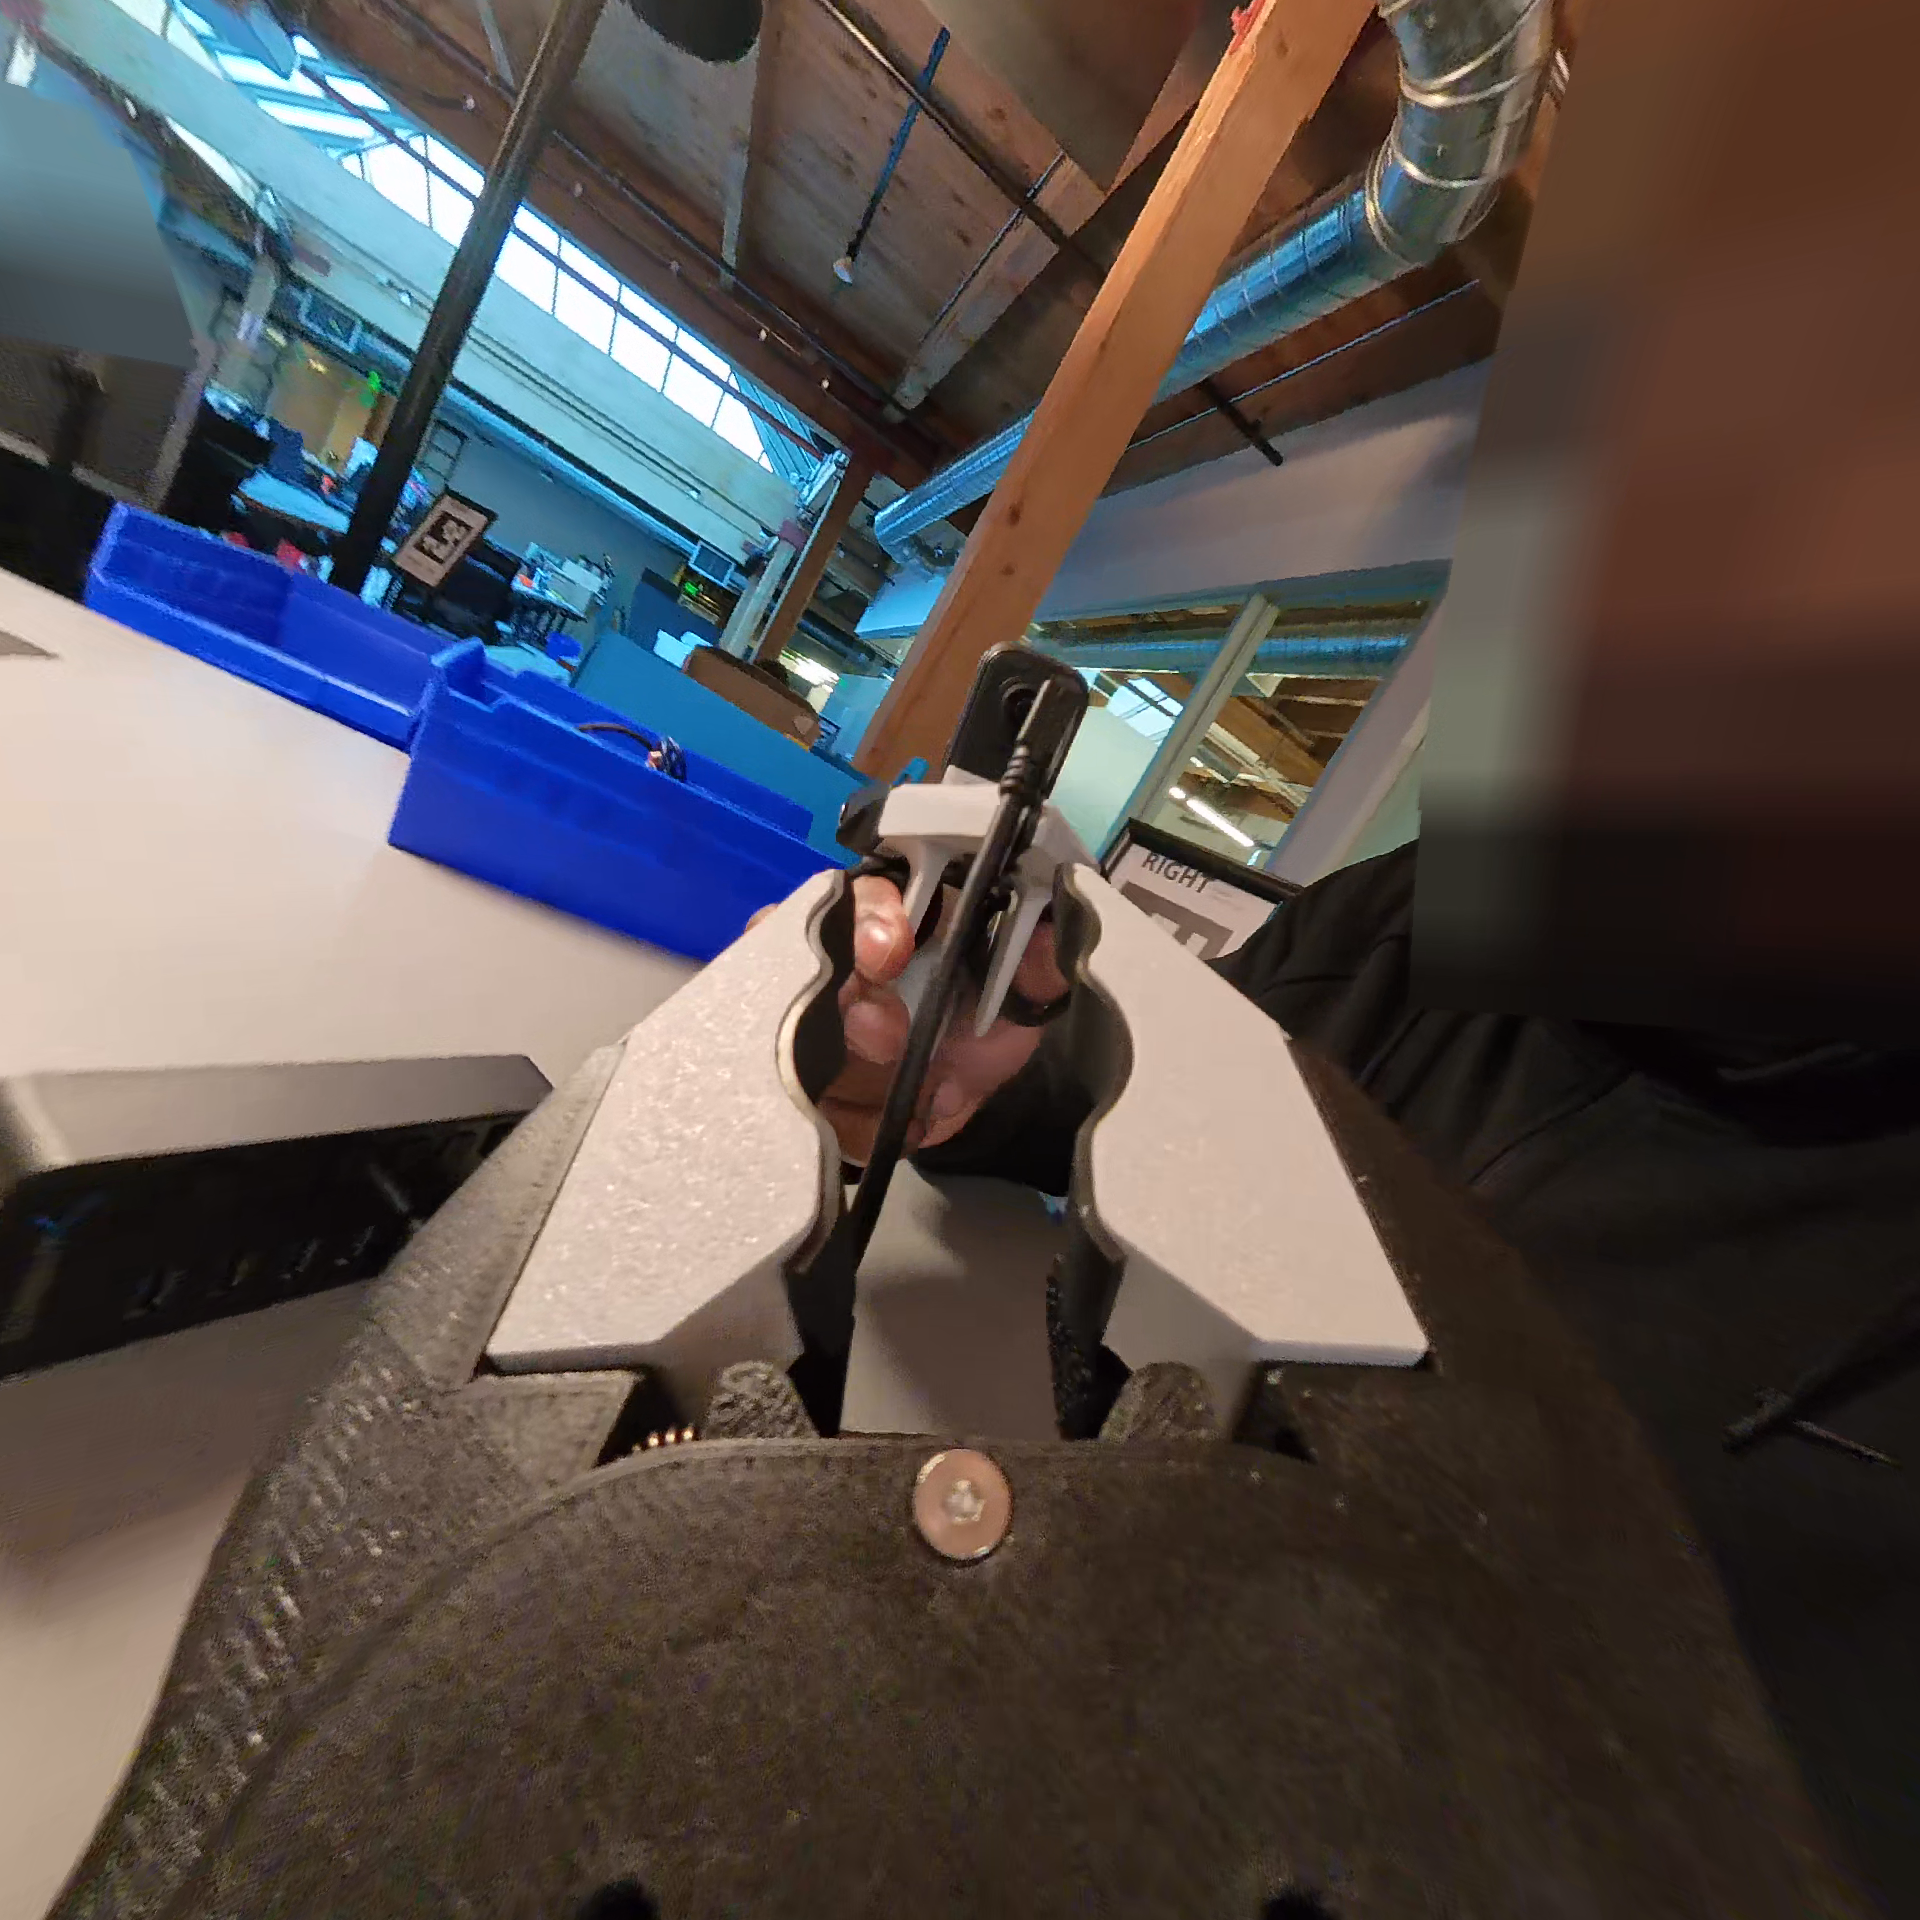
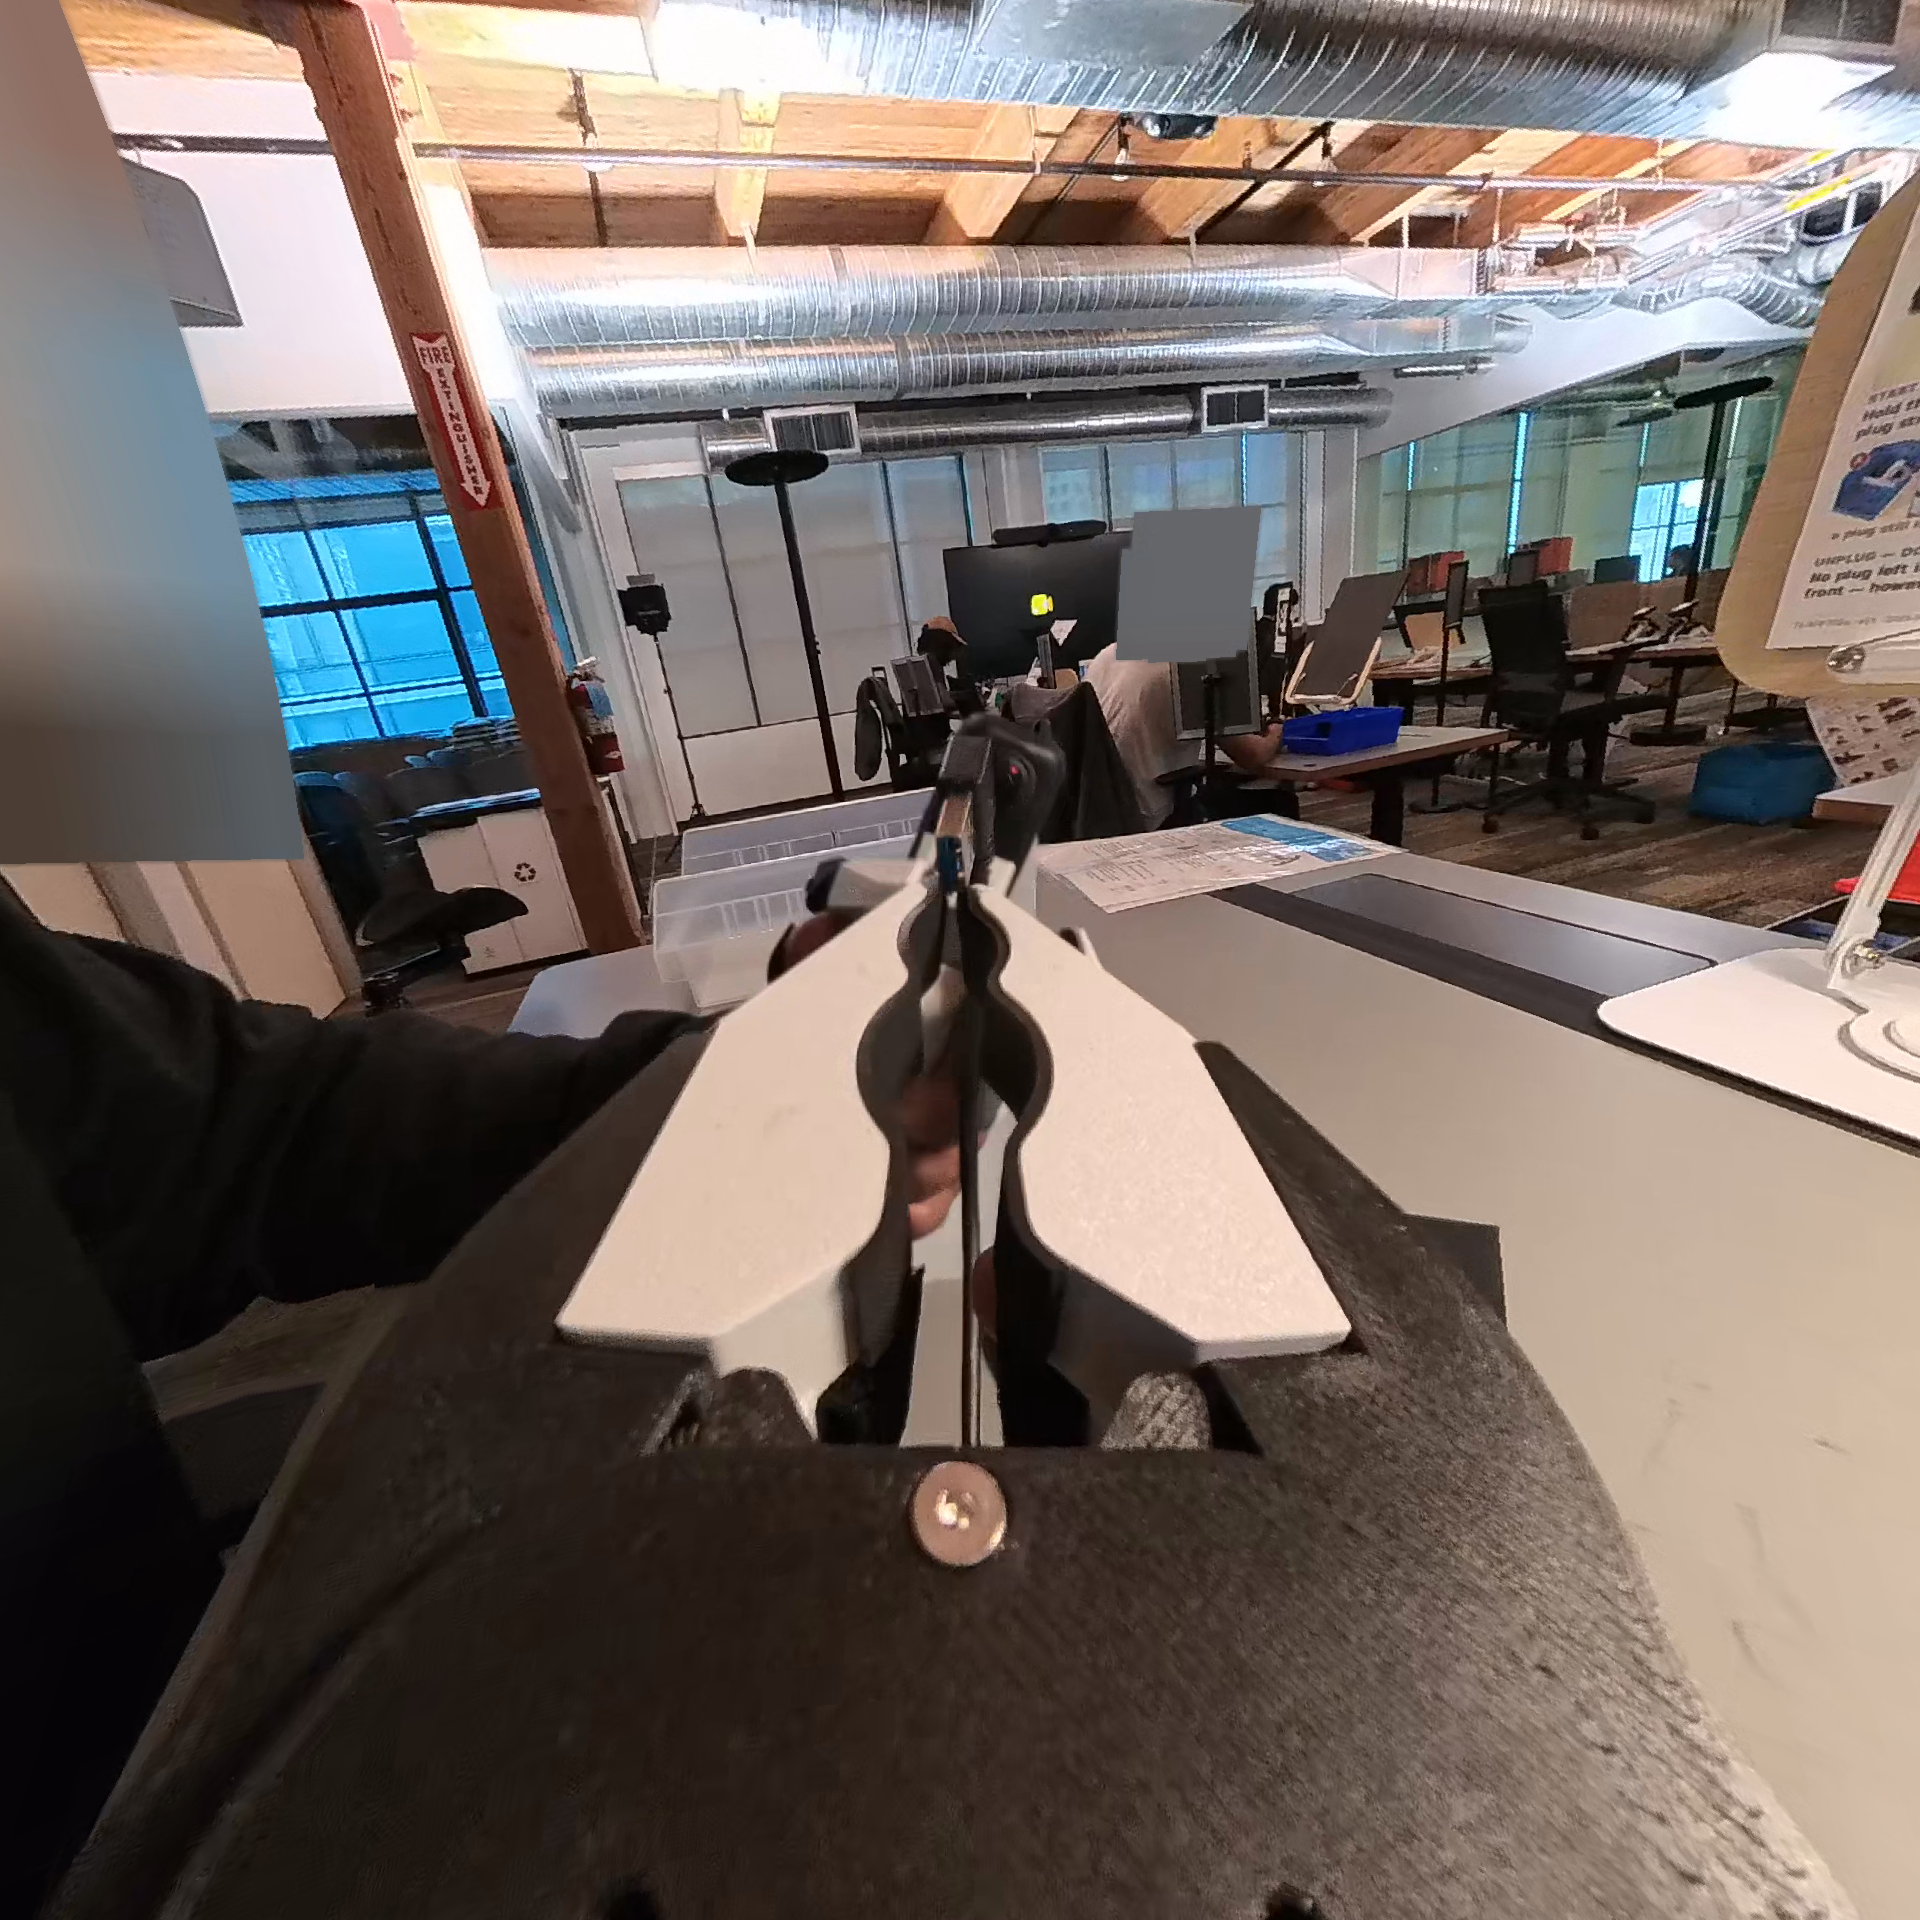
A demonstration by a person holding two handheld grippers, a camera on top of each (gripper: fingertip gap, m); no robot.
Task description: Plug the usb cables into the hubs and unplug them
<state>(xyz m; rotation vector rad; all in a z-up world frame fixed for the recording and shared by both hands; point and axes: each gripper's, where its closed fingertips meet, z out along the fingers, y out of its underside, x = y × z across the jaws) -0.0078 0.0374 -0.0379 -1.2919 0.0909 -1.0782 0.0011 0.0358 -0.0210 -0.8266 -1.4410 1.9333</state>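
My right gripper [image 2: 951, 906] is shut on a thin black usb cable [image 2: 971, 1195] that runs down between its white fingers. The cable's plug [image 2: 948, 831], metal with a blue insert, sticks out past the fingertips. My left gripper [image 1: 951, 904] is open, and the black cable [image 1: 914, 1060] passes loosely through its gap. The right gripper [image 1: 971, 883], held by a hand, faces it at close range. The two grippers point at each other above the table. A black box-shaped hub [image 1: 260, 1174] lies on the table left of my left gripper.
Blue bins [image 1: 582, 821] stand on the grey table [image 1: 208, 831] behind the hub. In the right wrist view, clear plastic bins [image 2: 748, 894], papers [image 2: 1195, 852], a dark flat panel [image 2: 1455, 925] and a sign stand on a white base [image 2: 1766, 1018] lie beyond. A person's dark sleeve [image 2: 260, 1122] is at the left. My two grippers' fingertips are within a few centimetres of each other.
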